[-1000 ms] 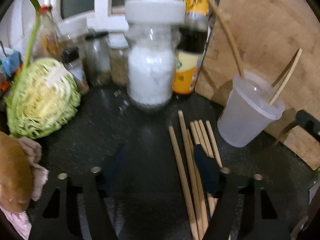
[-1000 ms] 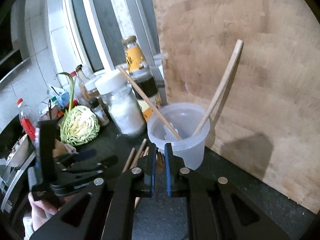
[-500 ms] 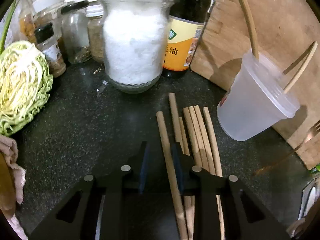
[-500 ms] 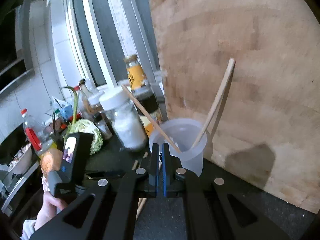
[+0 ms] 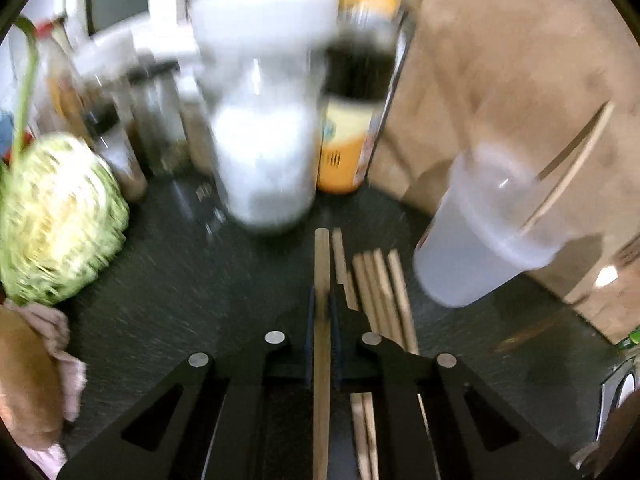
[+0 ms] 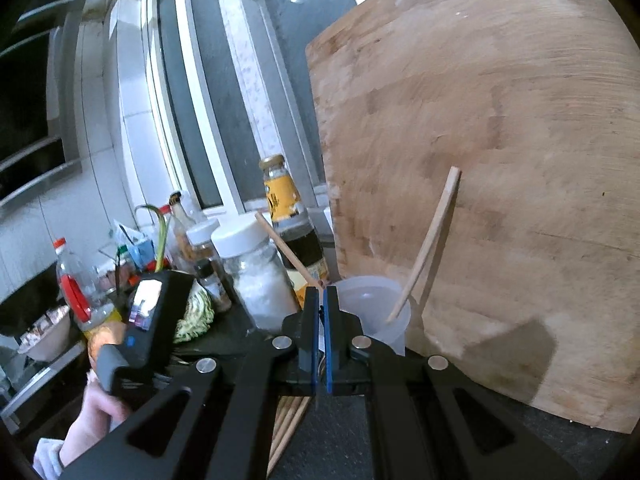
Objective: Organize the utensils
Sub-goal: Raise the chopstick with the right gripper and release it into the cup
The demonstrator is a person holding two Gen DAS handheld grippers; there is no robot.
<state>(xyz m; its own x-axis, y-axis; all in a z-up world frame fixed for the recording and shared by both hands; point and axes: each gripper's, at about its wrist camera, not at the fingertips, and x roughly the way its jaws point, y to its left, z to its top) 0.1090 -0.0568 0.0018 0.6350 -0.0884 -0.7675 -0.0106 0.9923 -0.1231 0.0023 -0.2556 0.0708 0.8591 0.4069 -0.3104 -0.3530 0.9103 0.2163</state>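
The left gripper (image 5: 322, 300) had just been closing, and its jaws were clamped on a single wooden chopstick (image 5: 321, 264), which ran straight up between the blue pads and stuck out past the fingertips. The left wrist view was smeared with motion. Just to the right of that chopstick the other loose chopsticks (image 5: 380, 280) lay side by side on the dark countertop (image 5: 180, 280), their far ends pointing toward the jars. Beyond them, to the right, stood a clear plastic cup (image 5: 476, 240) with two chopsticks (image 6: 430, 248) already leaning inside it, and behind the cup a big wooden cutting board (image 6: 500, 160) was propped upright. A white-lidded jar (image 5: 264, 152) of white grains and a dark sauce bottle (image 5: 352, 120) with a yellow label stood at the back of the counter, and a halved cabbage (image 5: 60, 220) sat to the left.

The right gripper (image 6: 321, 300) held its blue pads pressed together with nothing between them, pointing toward the cup from just in front of it. In the right wrist view a person's hand (image 6: 96, 416) could be seen low on the left, gripping the handle of the left tool.
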